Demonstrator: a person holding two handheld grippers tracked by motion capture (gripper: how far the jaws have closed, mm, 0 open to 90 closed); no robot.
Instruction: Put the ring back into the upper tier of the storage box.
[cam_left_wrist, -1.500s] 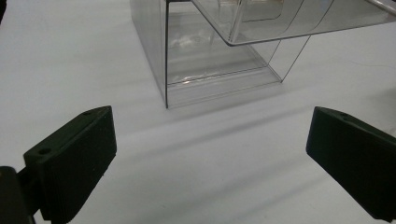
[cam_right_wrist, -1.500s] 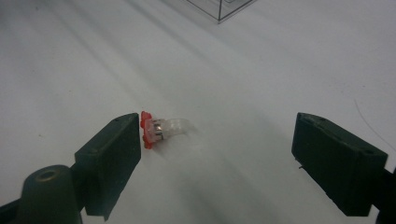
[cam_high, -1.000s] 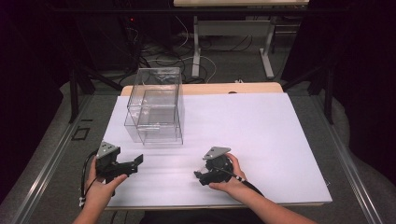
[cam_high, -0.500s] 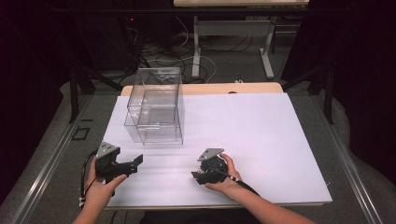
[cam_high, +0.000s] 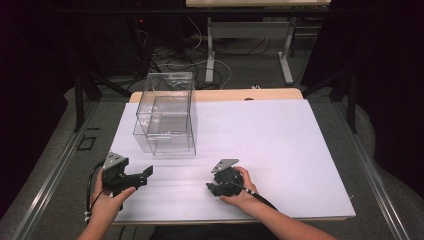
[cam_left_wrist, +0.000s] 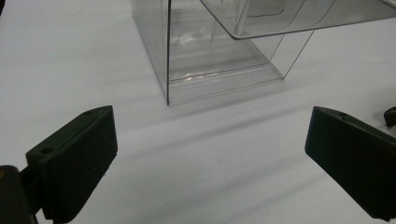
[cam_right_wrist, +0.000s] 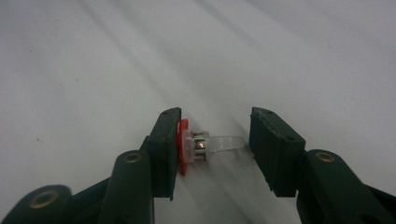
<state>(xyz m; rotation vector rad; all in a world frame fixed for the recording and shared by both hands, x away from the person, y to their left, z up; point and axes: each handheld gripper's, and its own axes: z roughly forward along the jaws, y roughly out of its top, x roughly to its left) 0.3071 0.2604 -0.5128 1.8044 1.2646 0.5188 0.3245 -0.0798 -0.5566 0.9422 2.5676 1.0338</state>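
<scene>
The white table (cam_high: 280, 150) spreads out under me, and I lean in from its six o'clock edge. On it at about ten o'clock from the middle stands the clear plastic box (cam_high: 166, 114), upright, with a smaller clear tray inside it; in my left gripper view its near corner rises straight ahead at twelve o'clock, well apart from my jaws.

My left gripper (cam_high: 142, 175) hovers low at the table's seven o'clock, pointing toward three o'clock. Its jaws are spread wide with bare white table between them.

My right gripper (cam_high: 216, 189) sits near the six o'clock edge, just right of centre, tipped down onto the sheet. Its jaws have just been closing, and between them lies the small part (cam_right_wrist: 205, 145): a red cap with a silvery collar and a short clear stem. The red end touches the jaw at nine o'clock in my right gripper view; the clear stem reaches the jaw at three o'clock, so I am pinching the small part end to end.
</scene>
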